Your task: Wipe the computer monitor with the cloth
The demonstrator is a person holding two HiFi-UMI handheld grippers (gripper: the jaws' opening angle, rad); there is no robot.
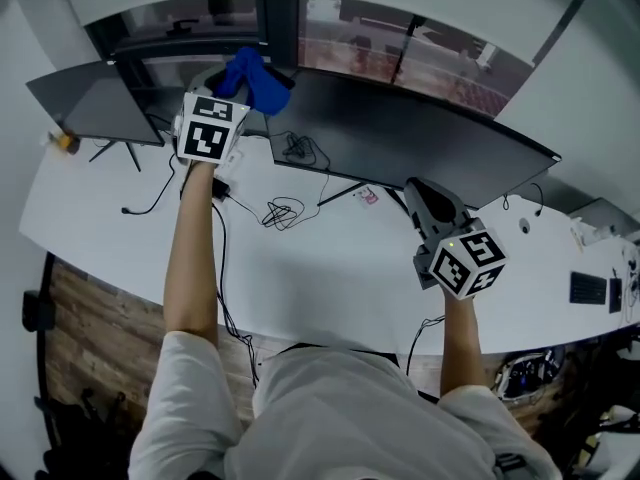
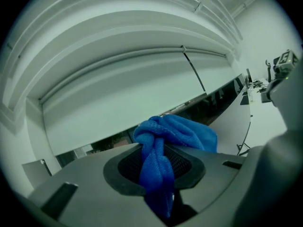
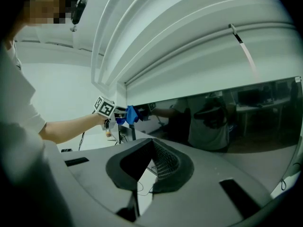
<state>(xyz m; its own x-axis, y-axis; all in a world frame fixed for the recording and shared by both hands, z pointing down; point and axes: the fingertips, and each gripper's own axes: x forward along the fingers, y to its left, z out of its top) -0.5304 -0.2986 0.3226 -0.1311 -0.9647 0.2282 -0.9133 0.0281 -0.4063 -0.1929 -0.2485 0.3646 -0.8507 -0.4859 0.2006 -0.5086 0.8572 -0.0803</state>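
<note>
"Monitor (image 1: 420, 133) first. Where does it stand?"

"Along the back of the white desk (image 1: 330, 278). It is wide, curved and dark. In the right gripper view its screen (image 3: 246, 117) mirrors the person. A smaller monitor (image 1: 95, 103) stands to its left, angled away."

"And the grippers?"

"The left gripper (image 1: 240, 88) is stretched out at arm's length to the big monitor's left end, near its top edge. Its jaws are clamped on the cloth (image 2: 175, 134), with a twisted blue strand running down between them. The right gripper (image 1: 430, 203) hovers over the desk in front of the screen's middle, well apart from the left one. Its jaws (image 3: 142, 174) stand slightly apart with nothing between them, and desk shows through the gap."

"So the cloth is where, exactly?"

"It is bunched at the left gripper's tip, against the monitor's upper left corner. I cannot tell whether it presses on the glass."

"Anything smaller?"

"Loose black cables (image 1: 283, 211) lie tangled on the desk below the screen."
</note>
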